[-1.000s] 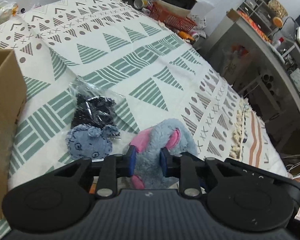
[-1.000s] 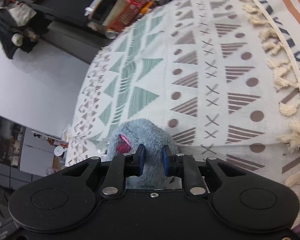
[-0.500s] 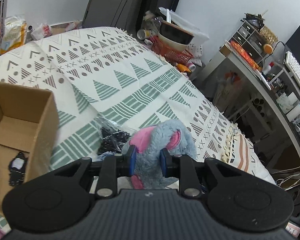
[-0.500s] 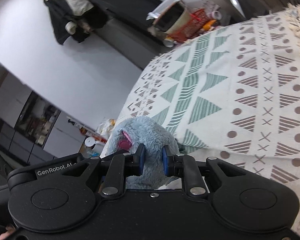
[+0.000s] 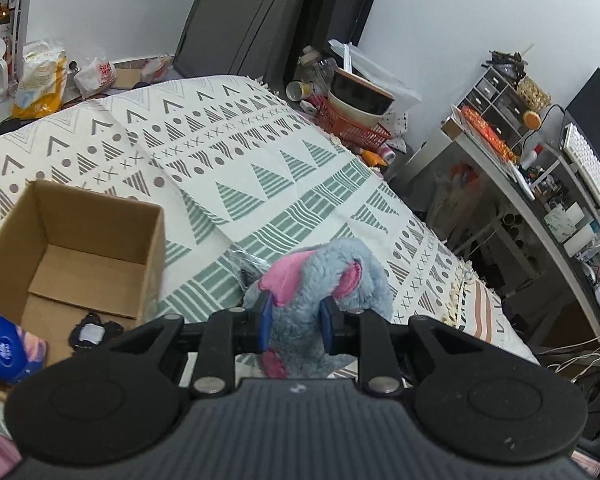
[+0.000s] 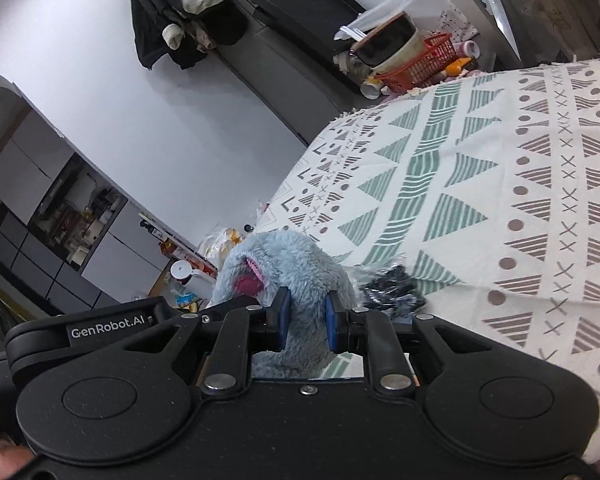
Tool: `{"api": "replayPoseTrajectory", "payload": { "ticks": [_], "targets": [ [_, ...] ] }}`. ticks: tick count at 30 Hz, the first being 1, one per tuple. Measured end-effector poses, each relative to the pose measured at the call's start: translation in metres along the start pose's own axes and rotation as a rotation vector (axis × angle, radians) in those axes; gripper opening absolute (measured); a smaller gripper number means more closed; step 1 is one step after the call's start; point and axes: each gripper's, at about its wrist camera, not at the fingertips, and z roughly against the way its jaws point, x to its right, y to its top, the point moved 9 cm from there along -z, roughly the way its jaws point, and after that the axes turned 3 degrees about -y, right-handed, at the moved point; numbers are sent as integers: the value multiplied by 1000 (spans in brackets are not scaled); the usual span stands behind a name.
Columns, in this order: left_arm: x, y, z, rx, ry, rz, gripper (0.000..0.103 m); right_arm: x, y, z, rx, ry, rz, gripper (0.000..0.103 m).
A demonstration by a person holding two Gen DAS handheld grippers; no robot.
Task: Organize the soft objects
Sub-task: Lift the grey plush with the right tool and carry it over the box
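Your left gripper [image 5: 294, 322] and right gripper [image 6: 305, 322] both have their blue fingers [image 5: 263, 322] pinching the grey-and-pink plush toy [image 5: 320, 280], held above the patterned bedspread [image 5: 260, 168]. From the left wrist, the open cardboard box [image 5: 80, 248] sits at 9 o'clock of the toy, with a blue tissue pack [image 5: 4, 346] at its near edge. A clear bag of dark items [image 6: 394, 290] lies on the bedspread at 3 o'clock of the toy in the right view.

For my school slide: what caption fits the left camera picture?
Left gripper holds a fluffy grey-and-pink plush toy beside an open cardboard box.
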Motion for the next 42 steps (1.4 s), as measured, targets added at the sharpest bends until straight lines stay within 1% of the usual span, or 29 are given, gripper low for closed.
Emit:
{"api": "replayPoseTrajectory", "payload": {
  "ticks": [6,11,13,19,30,36,39,42],
  "targets": [
    [-17,11,22,18,-16,15,23,-27,-4,0,13,19,26,18],
    [-35,21,38,38,-11,19,23,-47,-13,-8,6,58,-16,18],
    [-45,24,41,37,-18,34,23,-55,-17,-11,9,54,-4,18],
    [-70,31,49,45,-6,54,23,-77,-29,-27,-1,39,28,18],
    [-130,35,46,43,19,110,23,-105,-54,-69,-67,22,73,19],
    [-170,31,35,16,35,163,23,-114,-75,-98,-128,12,110,21],
    [-185,32,30,3,39,165,23,-119,-82,-109,-143,4,147,22],
    [-199,35,24,-10,52,171,23,-123,-88,-117,-166,9,146,22]
  ]
}}
